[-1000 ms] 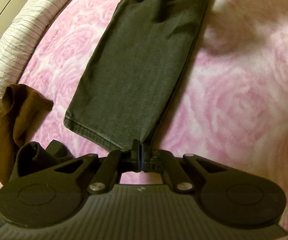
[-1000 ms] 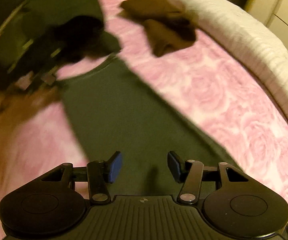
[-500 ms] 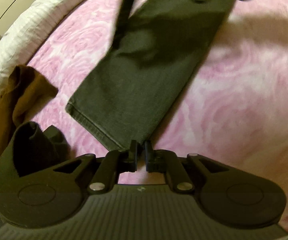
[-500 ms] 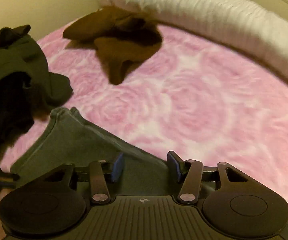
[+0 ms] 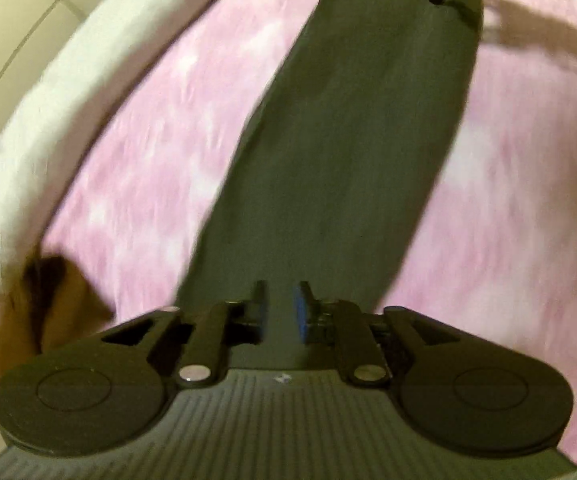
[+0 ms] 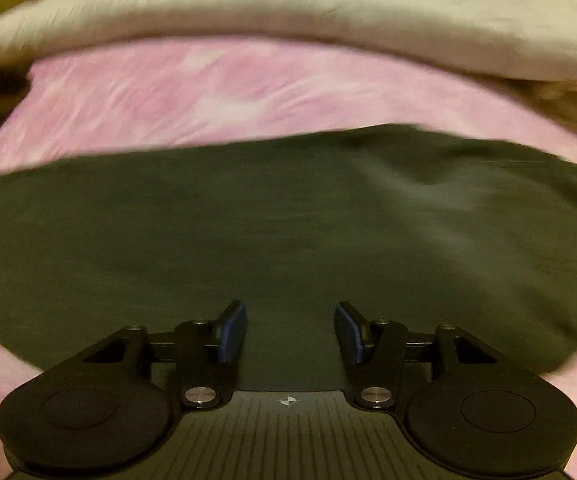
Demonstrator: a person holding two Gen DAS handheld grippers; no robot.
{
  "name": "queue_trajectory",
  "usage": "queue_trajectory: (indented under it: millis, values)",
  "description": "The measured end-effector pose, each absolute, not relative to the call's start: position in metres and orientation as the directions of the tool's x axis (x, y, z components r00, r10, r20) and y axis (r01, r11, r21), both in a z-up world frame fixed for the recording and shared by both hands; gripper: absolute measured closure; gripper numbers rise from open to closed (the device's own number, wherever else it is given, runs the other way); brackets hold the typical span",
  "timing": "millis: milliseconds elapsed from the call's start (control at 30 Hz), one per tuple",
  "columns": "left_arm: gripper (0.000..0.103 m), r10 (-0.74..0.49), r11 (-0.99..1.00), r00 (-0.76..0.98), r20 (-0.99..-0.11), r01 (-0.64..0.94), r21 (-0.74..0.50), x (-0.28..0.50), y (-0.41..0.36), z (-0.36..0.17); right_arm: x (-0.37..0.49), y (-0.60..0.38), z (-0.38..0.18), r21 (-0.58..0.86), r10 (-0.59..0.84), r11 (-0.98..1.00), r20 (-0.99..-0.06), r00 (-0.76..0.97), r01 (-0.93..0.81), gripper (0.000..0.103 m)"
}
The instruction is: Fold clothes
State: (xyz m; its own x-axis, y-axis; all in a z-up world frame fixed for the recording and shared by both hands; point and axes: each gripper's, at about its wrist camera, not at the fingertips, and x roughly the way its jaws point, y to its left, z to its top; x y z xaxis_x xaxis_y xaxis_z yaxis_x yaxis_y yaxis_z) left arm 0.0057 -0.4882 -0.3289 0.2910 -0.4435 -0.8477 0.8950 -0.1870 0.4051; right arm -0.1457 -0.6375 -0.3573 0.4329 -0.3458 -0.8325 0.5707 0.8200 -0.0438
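Trousers [image 5: 340, 168] blurred, waistband cut off.

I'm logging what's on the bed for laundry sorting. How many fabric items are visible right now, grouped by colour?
Dark grey-green: 1, the trousers lying flat on the bedspread
Brown: 1, the crumpled garment at the bed's edge
Pink: 1, the rose-patterned bedspread
White: 1, the bunched bedding along the far side
Total: 4
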Motion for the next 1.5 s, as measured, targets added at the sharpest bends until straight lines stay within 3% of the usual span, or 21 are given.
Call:
queue_trajectory:
  millis: [67, 267, 467, 500, 533, 567, 667, 767, 900, 1133, 1267, 1300, 1400, 1433, 1500]
  values:
    - [0.060, -0.503, -0.217, 0.259, -0.825, 0.886, 0.410, -0.029, -0.526, -0.322, -0.185, -0.651, -0.342, -0.043, -0.401, 0.776, -0.804, 0.439, 0.629, 0.049]
    - [0.052, -0.621, -0.455, 0.069, -0.781, 0.780, 0.430, -0.173, -0.633, -0.344, -0.282, -0.682, -0.338, -0.022, -0.455, 0.652, -0.811, 0.368, 0.758, 0.043]
    - [0.053, -0.660, -0.632, 0.051, -0.750, 0.501, 0.591, -0.273, -0.693, -0.407, -0.337, -0.703, -0.349, 0.056, -0.441, 0.568, -0.821, 0.361, 0.821, 0.038]
    - [0.055, -0.661, -0.645, 0.067, -0.748, 0.460, 0.611, -0.275, -0.698, -0.415, -0.341, -0.705, -0.351, 0.069, -0.437, 0.567, -0.819, 0.371, 0.821, 0.038]
    - [0.067, -0.660, -0.656, 0.079, -0.747, 0.425, 0.624, -0.275, -0.701, -0.420, -0.343, -0.707, -0.353, 0.080, -0.434, 0.567, -0.817, 0.380, 0.820, 0.038]
    - [0.081, -0.649, -0.662, 0.076, -0.757, 0.433, 0.612, -0.271, -0.706, -0.417, -0.344, -0.708, -0.356, 0.087, -0.430, 0.572, -0.815, 0.389, 0.815, 0.038]
    - [0.094, -0.578, -0.629, 0.028, -0.815, 0.620, 0.468, -0.241, -0.730, -0.385, -0.339, -0.704, -0.362, 0.100, -0.423, 0.600, -0.802, 0.421, 0.794, 0.037]
    - [0.095, -0.495, -0.525, -0.051, -0.867, 0.813, 0.252, -0.200, -0.763, -0.350, -0.327, -0.697, -0.366, 0.101, -0.427, 0.629, -0.783, 0.452, 0.771, 0.035]
    - [0.095, -0.429, -0.416, -0.149, -0.891, 0.908, 0.049, -0.160, -0.789, -0.334, -0.292, -0.687, -0.363, 0.068, -0.478, 0.653, -0.736, 0.480, 0.754, 0.032]
    - [0.095, -0.400, -0.399, -0.243, -0.884, 0.914, -0.071, -0.139, -0.801, -0.329, -0.234, -0.678, -0.363, -0.017, -0.573, 0.664, -0.654, 0.494, 0.748, 0.028]
    - [0.094, -0.403, -0.440, -0.249, -0.881, 0.896, -0.053, -0.139, -0.799, -0.333, -0.220, -0.692, -0.367, -0.009, -0.602, 0.621, -0.645, 0.470, 0.783, 0.028]
    - [0.091, -0.404, -0.461, -0.249, -0.880, 0.887, -0.040, -0.141, -0.798, -0.335, -0.221, -0.697, -0.367, 0.011, -0.599, 0.608, -0.650, 0.467, 0.794, 0.029]
    - [0.077, -0.406, -0.566, -0.247, -0.880, 0.824, 0.030, -0.154, -0.787, -0.336, -0.239, -0.705, -0.359, 0.089, -0.572, 0.573, -0.669, 0.475, 0.815, 0.048]
    - [0.075, -0.407, -0.600, -0.246, -0.880, 0.798, 0.054, -0.158, -0.783, -0.336, -0.244, -0.705, -0.358, 0.103, -0.564, 0.567, -0.675, 0.476, 0.817, 0.058]
    - [0.075, -0.388, -0.642, -0.255, -0.885, 0.764, 0.062, -0.164, -0.777, -0.339, -0.252, -0.702, -0.356, 0.111, -0.551, 0.565, -0.687, 0.475, 0.817, 0.067]
